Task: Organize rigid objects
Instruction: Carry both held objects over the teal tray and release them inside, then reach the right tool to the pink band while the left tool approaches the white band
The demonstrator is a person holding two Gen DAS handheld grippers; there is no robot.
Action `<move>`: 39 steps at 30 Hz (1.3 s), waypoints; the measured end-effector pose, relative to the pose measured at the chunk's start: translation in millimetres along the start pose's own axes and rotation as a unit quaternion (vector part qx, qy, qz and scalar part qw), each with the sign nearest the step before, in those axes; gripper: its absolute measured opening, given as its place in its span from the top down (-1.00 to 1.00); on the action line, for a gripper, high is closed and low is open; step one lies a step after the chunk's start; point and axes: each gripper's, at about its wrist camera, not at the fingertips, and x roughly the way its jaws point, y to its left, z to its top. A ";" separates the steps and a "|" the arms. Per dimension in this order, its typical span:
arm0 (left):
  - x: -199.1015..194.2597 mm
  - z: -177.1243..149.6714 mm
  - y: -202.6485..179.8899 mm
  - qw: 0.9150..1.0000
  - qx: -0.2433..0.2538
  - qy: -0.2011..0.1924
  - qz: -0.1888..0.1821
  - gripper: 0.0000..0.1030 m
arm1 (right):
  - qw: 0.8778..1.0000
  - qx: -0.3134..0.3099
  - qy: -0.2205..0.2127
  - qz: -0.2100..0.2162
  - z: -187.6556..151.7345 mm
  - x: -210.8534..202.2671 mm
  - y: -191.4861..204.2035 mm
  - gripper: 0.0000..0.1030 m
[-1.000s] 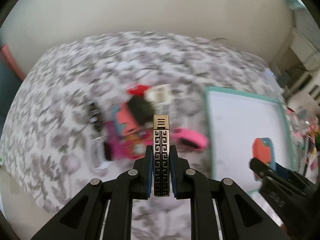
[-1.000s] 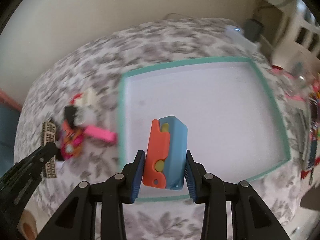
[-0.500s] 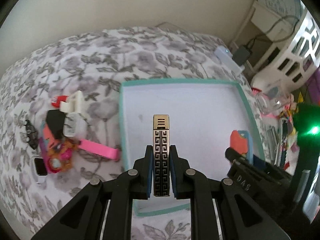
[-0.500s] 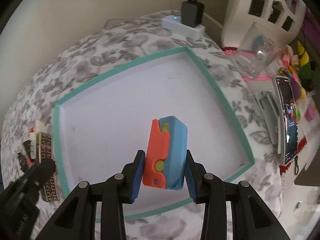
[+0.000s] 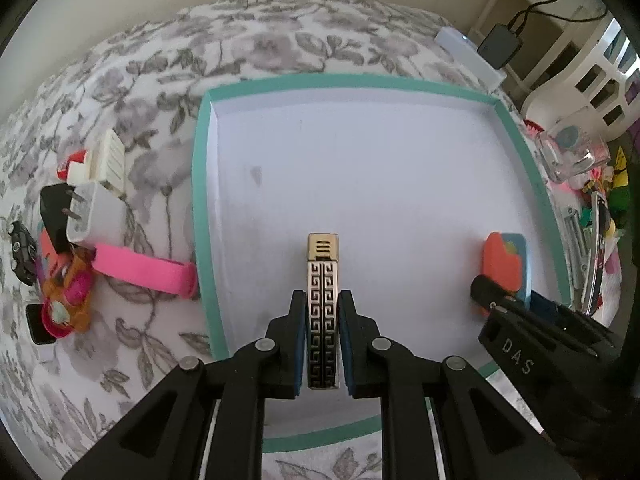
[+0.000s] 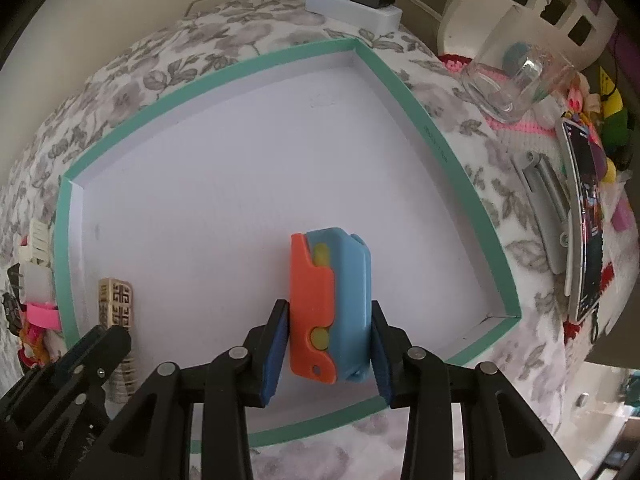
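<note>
- Left tongs (image 5: 323, 340) pinching one gold lighter (image 5: 322, 280) with a black key pattern, over the white floor of the teal-rimmed tray (image 5: 202, 184); its lower end hides between the pads.
- Right tongs (image 6: 330, 344) clamped on one orange-and-blue block (image 6: 330, 300), over the same tray.
- "DAS" reads on the right tongs' arm.
- Beside the tray on the floral table (image 5: 248, 48): a jumbled pile, two white chargers (image 5: 98, 212) and one pink strap (image 5: 144, 272) countable.

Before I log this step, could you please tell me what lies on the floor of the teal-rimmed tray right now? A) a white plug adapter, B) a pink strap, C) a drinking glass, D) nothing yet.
D: the tray floor shows bare white, while the patterned lighter and the orange and blue block are in the grippers above it.
</note>
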 end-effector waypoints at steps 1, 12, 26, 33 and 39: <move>0.3 -0.7 0.0 1.000 0.000 0.001 -0.001 0.65 | 1.000 -0.001 -0.001 -0.001 -0.3 -0.1 0.0 0.22; -13.4 -1.5 11.7 1.000 -0.013 -0.015 -0.005 -0.20 | 1.000 -0.015 -0.014 -0.005 -2.3 -9.5 12.4 -0.11; -43.5 4.8 52.8 0.993 -0.070 -0.065 0.069 -0.75 | 0.996 -0.047 -0.071 0.012 -7.3 -34.6 31.7 -0.53; -33.5 4.1 100.1 0.983 -0.157 -0.032 0.084 -0.83 | 0.993 -0.084 -0.073 0.025 -15.0 -30.6 51.7 -0.86; -41.7 -4.2 137.5 0.968 -0.220 -0.027 0.115 -0.84 | 0.990 -0.103 -0.081 0.054 -19.9 -33.3 67.8 -0.97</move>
